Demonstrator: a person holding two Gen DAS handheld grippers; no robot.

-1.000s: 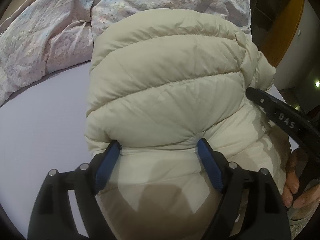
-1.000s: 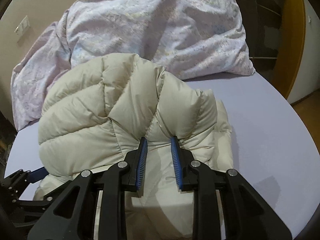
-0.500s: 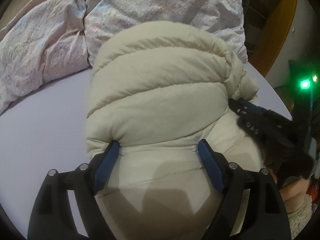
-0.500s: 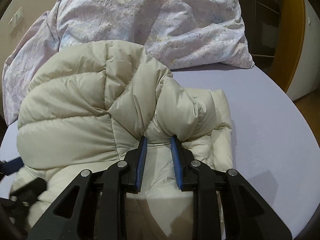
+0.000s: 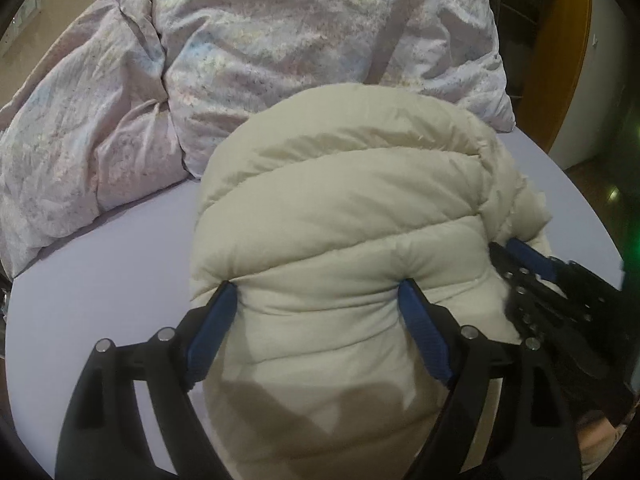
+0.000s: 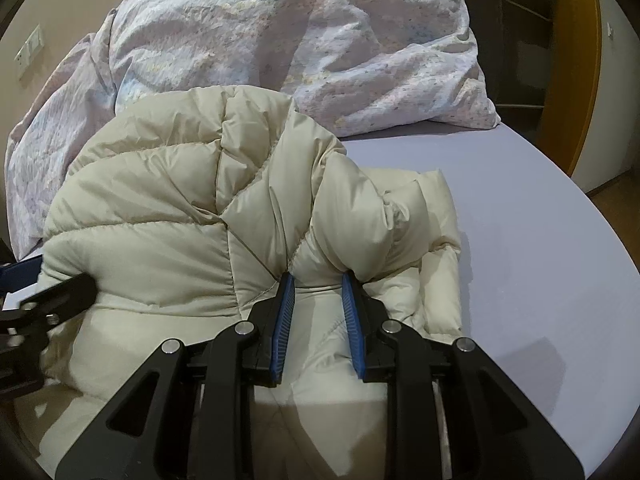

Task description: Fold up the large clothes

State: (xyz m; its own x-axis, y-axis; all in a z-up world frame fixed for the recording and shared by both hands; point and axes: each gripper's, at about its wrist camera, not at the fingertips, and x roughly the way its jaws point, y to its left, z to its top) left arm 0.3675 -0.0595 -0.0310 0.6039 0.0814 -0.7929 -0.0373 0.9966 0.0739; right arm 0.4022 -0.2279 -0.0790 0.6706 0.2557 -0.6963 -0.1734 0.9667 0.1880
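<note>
Grippers both clamp the cream puffer jacket point(image 5: 352, 216): left gripper point(image 5: 316, 292) across a wide fold, right gripper point(image 6: 318, 280) pinching a narrow ridge; a crumpled duvet point(image 6: 280, 40) lies beyond.

The left hand-held gripper point(image 5: 316, 300) has widened slightly around the lifted jacket point(image 5: 352, 208).

Quilted jacket point(image 6: 160, 208) — soft-sheened cloth, crinkled cotton duvet point(image 5: 280, 40), smooth matt sheet point(image 6: 520, 220)

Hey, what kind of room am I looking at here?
Most likely a bedroom: a cream puffer jacket lies on a bed's lilac fitted sheet, with a crumpled floral duvet heaped behind it and a wooden door frame at the right.
</note>
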